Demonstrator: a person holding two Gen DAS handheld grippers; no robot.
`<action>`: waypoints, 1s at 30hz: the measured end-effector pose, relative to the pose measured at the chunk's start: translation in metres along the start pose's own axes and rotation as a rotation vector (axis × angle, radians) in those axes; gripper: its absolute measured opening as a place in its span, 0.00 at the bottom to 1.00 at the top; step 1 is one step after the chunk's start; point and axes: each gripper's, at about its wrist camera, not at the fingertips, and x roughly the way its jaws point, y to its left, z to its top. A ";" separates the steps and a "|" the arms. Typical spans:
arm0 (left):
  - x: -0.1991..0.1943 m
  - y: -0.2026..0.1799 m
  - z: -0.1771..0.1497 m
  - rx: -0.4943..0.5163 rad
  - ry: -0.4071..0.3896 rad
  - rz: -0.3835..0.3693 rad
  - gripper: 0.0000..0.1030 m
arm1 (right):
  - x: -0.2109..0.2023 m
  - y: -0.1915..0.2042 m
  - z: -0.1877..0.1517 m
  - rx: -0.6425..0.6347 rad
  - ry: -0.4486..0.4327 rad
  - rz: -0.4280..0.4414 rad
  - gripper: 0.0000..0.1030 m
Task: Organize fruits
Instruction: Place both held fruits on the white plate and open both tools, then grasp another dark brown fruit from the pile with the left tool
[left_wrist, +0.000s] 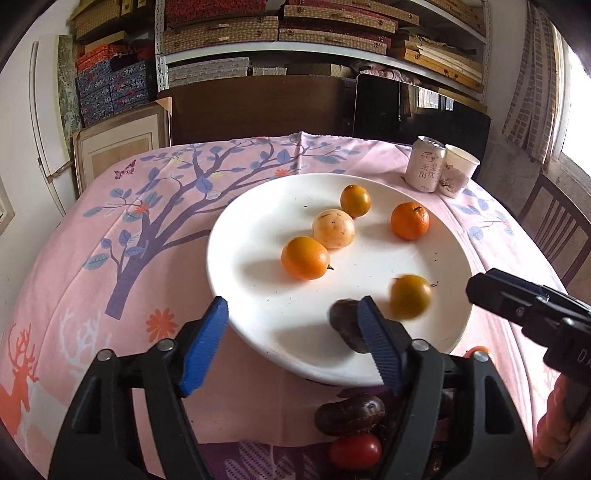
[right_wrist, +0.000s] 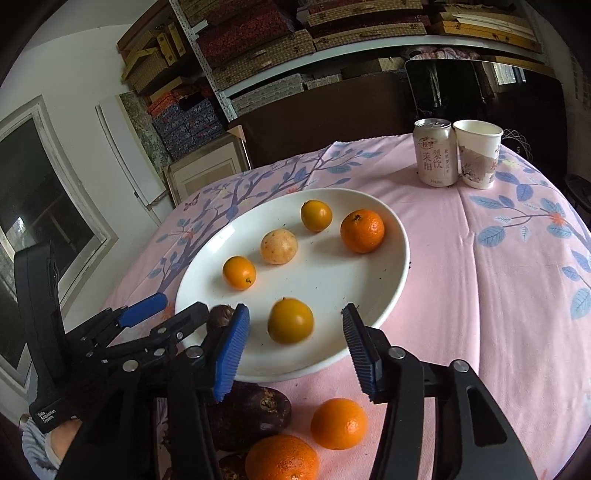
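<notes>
A white plate (left_wrist: 258, 295) (right_wrist: 391, 258) on the pink tablecloth holds several small orange fruits, a pale round fruit (left_wrist: 333, 228) (right_wrist: 279, 246) and a tangerine (left_wrist: 410, 220) (right_wrist: 362, 230). One orange fruit (left_wrist: 410, 296) (right_wrist: 290, 320) is blurred near the front rim. A dark brown fruit (left_wrist: 345, 325) (right_wrist: 221, 315) lies on the rim by my left gripper's right finger. My left gripper (left_wrist: 291, 339) (right_wrist: 170, 314) is open and empty. My right gripper (right_wrist: 295, 350) is open and empty around the blurred fruit.
In front of the plate lie dark purple fruits (left_wrist: 349, 413) (right_wrist: 247, 413), a cherry tomato (left_wrist: 355, 451) and two tangerines (right_wrist: 339, 423). A drink can (left_wrist: 424, 164) (right_wrist: 436, 153) and a paper cup (left_wrist: 458, 168) (right_wrist: 478, 153) stand at the back right. A chair (left_wrist: 554, 229) stands to the right.
</notes>
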 end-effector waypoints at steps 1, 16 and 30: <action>-0.004 0.000 -0.001 0.007 -0.008 0.005 0.70 | -0.004 -0.001 0.000 0.000 -0.009 0.000 0.56; -0.034 -0.008 -0.051 0.069 -0.004 -0.014 0.81 | -0.050 -0.040 -0.037 0.113 -0.040 -0.041 0.72; -0.026 0.046 -0.059 -0.032 0.043 0.198 0.86 | -0.053 -0.038 -0.033 0.120 -0.033 -0.010 0.73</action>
